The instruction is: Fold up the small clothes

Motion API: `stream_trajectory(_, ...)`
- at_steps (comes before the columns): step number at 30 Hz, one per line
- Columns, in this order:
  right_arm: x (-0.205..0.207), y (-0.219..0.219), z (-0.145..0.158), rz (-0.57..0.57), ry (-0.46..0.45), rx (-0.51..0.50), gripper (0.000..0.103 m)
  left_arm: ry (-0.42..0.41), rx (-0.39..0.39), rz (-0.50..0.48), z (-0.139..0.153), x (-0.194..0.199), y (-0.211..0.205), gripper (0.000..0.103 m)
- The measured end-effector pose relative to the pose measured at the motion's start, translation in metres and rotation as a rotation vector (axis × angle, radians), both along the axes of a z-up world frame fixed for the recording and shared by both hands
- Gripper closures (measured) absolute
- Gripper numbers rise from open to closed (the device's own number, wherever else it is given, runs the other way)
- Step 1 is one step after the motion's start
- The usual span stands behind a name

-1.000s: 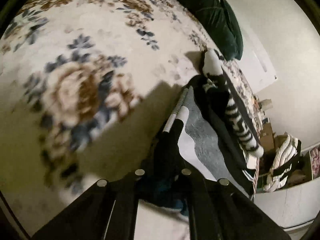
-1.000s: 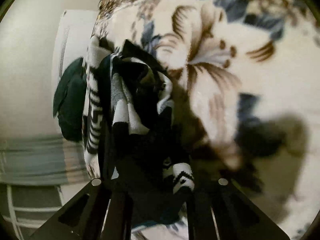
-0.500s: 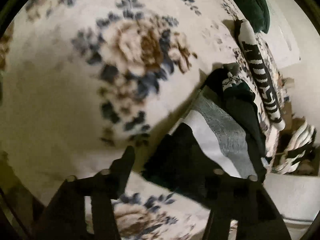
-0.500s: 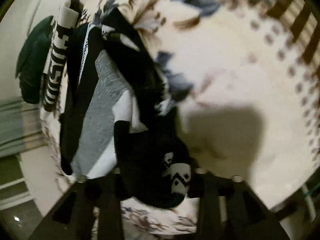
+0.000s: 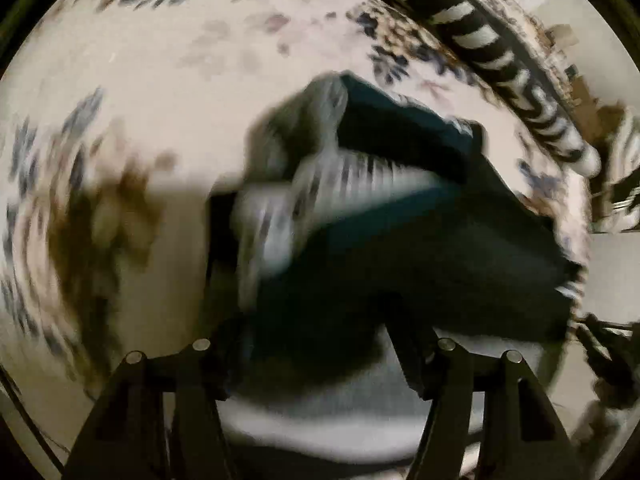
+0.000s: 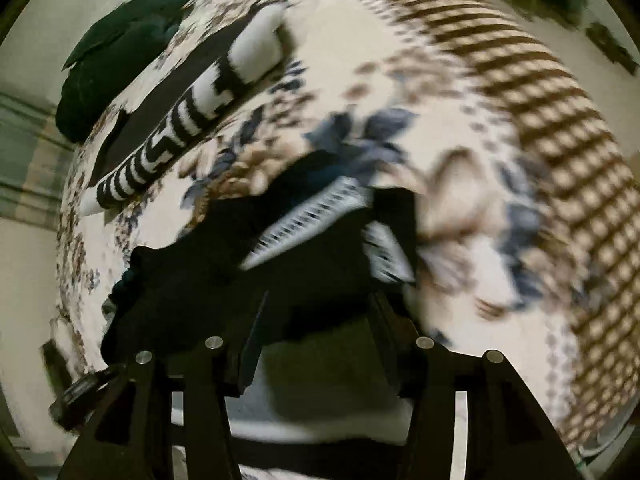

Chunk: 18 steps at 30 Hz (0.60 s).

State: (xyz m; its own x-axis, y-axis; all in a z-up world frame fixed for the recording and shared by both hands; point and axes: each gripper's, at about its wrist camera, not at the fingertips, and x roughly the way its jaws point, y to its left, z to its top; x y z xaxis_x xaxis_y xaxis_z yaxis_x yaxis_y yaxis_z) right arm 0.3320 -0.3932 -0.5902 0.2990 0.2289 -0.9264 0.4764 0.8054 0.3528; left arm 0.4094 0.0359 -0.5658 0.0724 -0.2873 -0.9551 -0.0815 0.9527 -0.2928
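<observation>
Both wrist views look steeply down on a cream blanket printed with brown and blue flowers point(image 5: 168, 92), which covers the whole working surface; both frames are motion-blurred.

Left wrist view: the left gripper point(image 5: 316, 364) stands with its two black fingers apart, the jaws opening. A dark navy-and-black knitted garment with white and grey patterned bands point(image 5: 400, 240) lies bunched on the blanket, reaching in between the fingers. The pads do not appear to press on it, though blur leaves contact at the right-hand finger uncertain. A pale grey-white part of the cloth point(image 5: 320, 412) shows low between the fingers. Beyond the garment, along the blanket's far right edge, lies a long rolled black-and-white patterned textile point(image 5: 516, 80), well apart from the garment.

Right wrist view: the right gripper point(image 6: 320, 340) likewise has its fingers apart, jaws opening. The same dark garment point(image 6: 224, 264) lies ahead of and between them, its white patterned band point(image 6: 308, 220) running diagonally. No pad is seen clamping the cloth. The black-and-white roll point(image 6: 188, 120) lies toward the blanket's upper left edge, near a dark green cushion point(image 6: 116, 52) at the far corner. A brown checked border point(image 6: 552, 128) runs along the blanket's right side.
</observation>
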Motion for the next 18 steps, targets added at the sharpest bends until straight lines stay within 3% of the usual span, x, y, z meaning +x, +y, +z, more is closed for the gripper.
stream_trajectory(3,0.024,0.009,-0.012,0.022,-0.002,-0.008,0.05,-0.089,0.014,0.051,0.012,0.042,0.004,0.043)
stream_trajectory(8,0.047,0.01,-0.02,-0.003,-0.017,-0.003,0.05,-0.2,0.003,0.157,0.039,0.075,0.029,0.043)
stream_trajectory(13,0.041,0.004,-0.018,-0.039,-0.018,0.03,0.05,-0.207,-0.004,0.174,0.048,0.055,0.044,0.043)
stream_trajectory(18,0.038,0.001,-0.026,-0.008,0.044,0.004,0.05,-0.162,0.01,0.147,0.029,0.045,0.038,0.043)
